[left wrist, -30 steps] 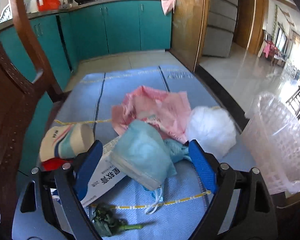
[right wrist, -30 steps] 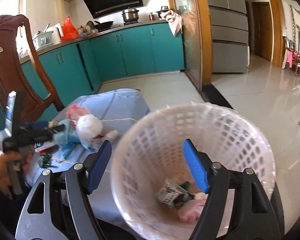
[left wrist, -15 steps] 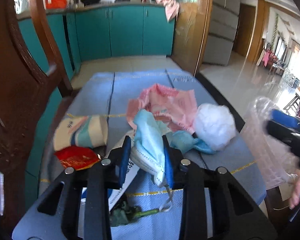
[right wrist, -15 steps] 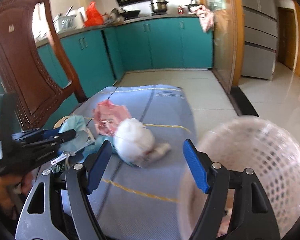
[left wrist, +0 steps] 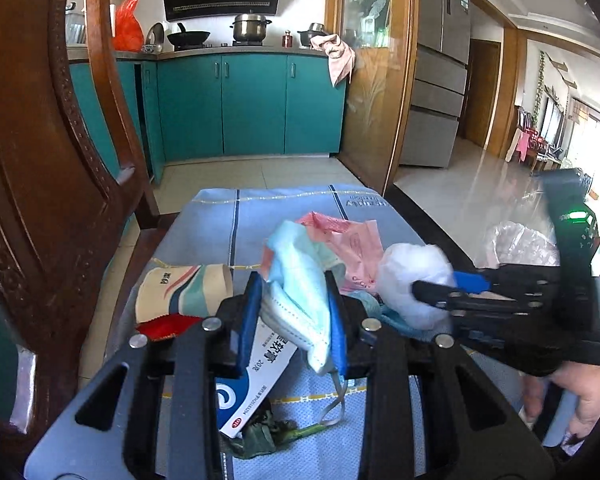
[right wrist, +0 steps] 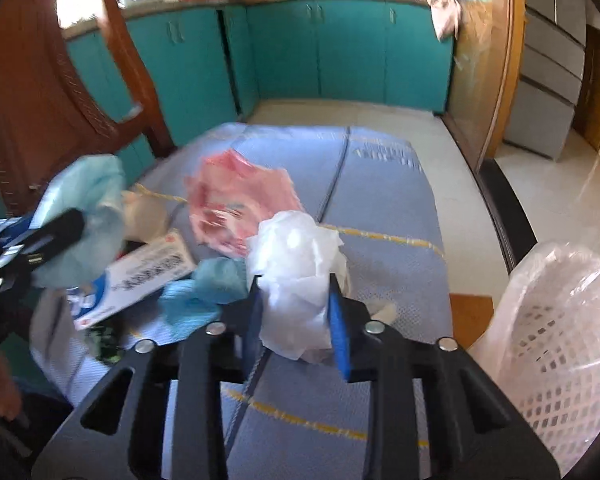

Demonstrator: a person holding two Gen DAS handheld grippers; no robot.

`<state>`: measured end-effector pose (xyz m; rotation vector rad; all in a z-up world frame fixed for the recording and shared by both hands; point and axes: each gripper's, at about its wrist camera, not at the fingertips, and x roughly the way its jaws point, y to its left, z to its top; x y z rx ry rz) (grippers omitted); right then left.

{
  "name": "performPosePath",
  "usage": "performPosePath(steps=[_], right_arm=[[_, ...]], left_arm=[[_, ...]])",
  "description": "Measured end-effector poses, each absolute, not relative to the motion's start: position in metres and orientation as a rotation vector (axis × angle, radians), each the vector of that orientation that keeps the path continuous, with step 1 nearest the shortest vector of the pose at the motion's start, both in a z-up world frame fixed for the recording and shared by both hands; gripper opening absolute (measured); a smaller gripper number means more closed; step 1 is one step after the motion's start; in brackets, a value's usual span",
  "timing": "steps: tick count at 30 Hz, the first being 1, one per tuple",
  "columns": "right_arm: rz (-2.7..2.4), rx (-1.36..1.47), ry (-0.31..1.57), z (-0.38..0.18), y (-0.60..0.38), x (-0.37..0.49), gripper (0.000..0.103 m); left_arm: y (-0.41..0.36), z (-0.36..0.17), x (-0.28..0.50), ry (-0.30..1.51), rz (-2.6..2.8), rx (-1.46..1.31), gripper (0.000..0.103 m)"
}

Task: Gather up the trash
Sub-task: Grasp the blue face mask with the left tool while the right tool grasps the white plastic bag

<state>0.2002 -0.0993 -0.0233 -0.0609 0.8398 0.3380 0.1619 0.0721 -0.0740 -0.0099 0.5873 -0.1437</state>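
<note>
Trash rode in both tools: left tool (left wrist: 294, 326) pinched the crumpled pale-blue face mask (left wrist: 300, 280), right tool (right wrist: 296, 312) squeezed the white tissue wad (right wrist: 296, 276); the white lattice plastic basket (right wrist: 556, 344) stood right, nearer the right tool

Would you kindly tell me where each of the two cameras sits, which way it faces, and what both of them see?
Left wrist: sits on the left gripper, faces along the table toward the kitchen cabinets; its jaws are shut on the mask; the right gripper and hand show at right.
Right wrist: sits on the right gripper, faces the same way; its jaws are shut on the white wad; the basket is at right.
Shared: mask, white wad, pink bag, box.
</note>
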Motion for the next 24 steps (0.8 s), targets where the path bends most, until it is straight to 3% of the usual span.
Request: performPosePath(steps=[4, 9, 14, 19, 24], right_arm=[[0.404, -0.136, 0.809, -0.005, -0.098, 0.170, 0.030], [0.420, -0.352, 0.828, -0.022, -0.080, 0.140, 0.033], [0.541, -0.227, 0.843, -0.020, -0.083, 0.121, 0.054], [0.665, -0.087, 0.868, -0.013, -0.082, 0.115, 0.061], [0.762, 0.033, 0.903, -0.013, -0.080, 0.113, 0.061]], left_arm=[[0.077, -0.075, 0.162, 0.600, -0.140, -0.024, 0.032], [0.080, -0.075, 0.160, 0.599, -0.137, -0.032, 0.033], [0.085, -0.077, 0.160, 0.612, -0.132, -0.044, 0.034], [0.087, -0.077, 0.161, 0.616, -0.129, -0.046, 0.034], [0.089, -0.077, 0.160, 0.615, -0.124, -0.053, 0.035]])
